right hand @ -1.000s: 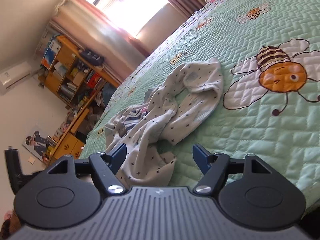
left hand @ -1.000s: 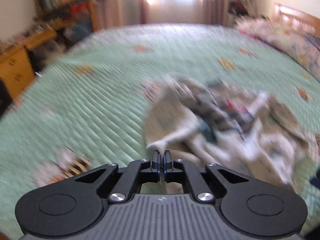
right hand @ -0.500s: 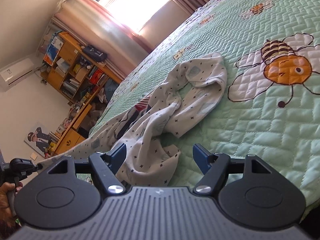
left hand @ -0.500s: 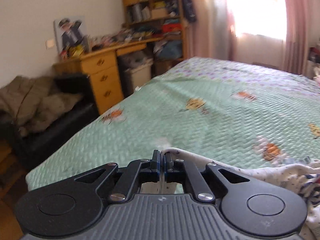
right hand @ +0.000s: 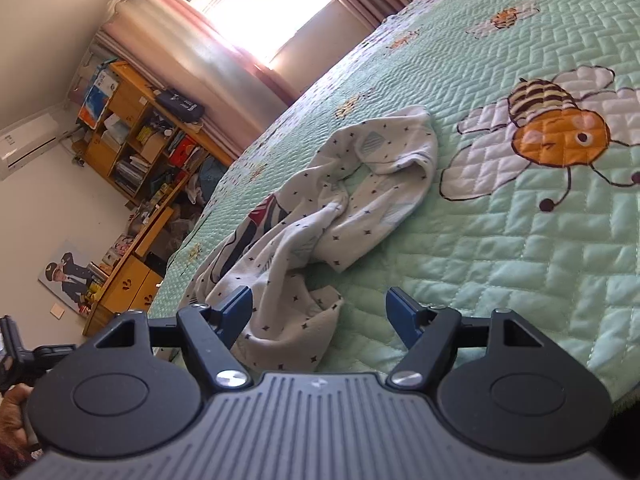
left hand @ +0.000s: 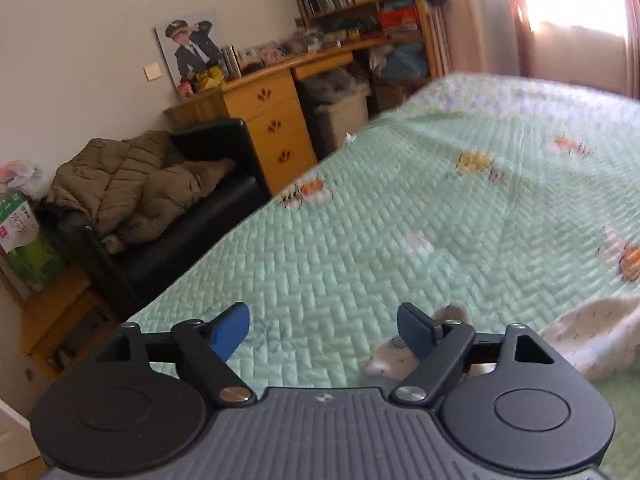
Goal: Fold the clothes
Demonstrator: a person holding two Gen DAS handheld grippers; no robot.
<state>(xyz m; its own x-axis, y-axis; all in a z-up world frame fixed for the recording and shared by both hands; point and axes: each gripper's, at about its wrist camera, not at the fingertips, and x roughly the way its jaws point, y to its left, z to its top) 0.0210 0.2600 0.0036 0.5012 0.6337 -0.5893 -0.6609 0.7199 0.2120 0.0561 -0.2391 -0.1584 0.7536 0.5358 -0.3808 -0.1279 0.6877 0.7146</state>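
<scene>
1. The left claw (left hand: 323,330) is spread wide, with its blue fingertips (left hand: 231,329) well apart and nothing between them; it hangs low over the green quilted bedspread (left hand: 420,240).
2. In the left wrist view, a cuff-like end of the white patterned garment (left hand: 386,360) lies on the bedspread just beside the claw's right fingertip, partly hidden behind it. More of the same white cloth shows at the lower right edge. This part of the view is blurred, so whether cloth touches the fingertip cannot be told.
3. The right claw (right hand: 319,314) is also spread wide and holds nothing. Its left fingertip sits just beside, or over, the near edge of the garment.
4. In the right wrist view, the white patterned garment (right hand: 320,220) lies crumpled and twisted on the bedspread. It runs from just ahead of the claw, away towards a rounded fold at its far end. It carries small dark specks, and a red and dark printed patch shows near its middle.
5. A large embroidered bee (right hand: 556,128) on the bedspread lies to the right of the garment, apart from it.
6. Beyond the bed's edge stand a wooden desk with drawers (left hand: 272,120), a black sofa (left hand: 180,240) bearing a brown quilted jacket (left hand: 132,184), and wooden shelves (right hand: 136,136) beside the curtained window (right hand: 248,16).
</scene>
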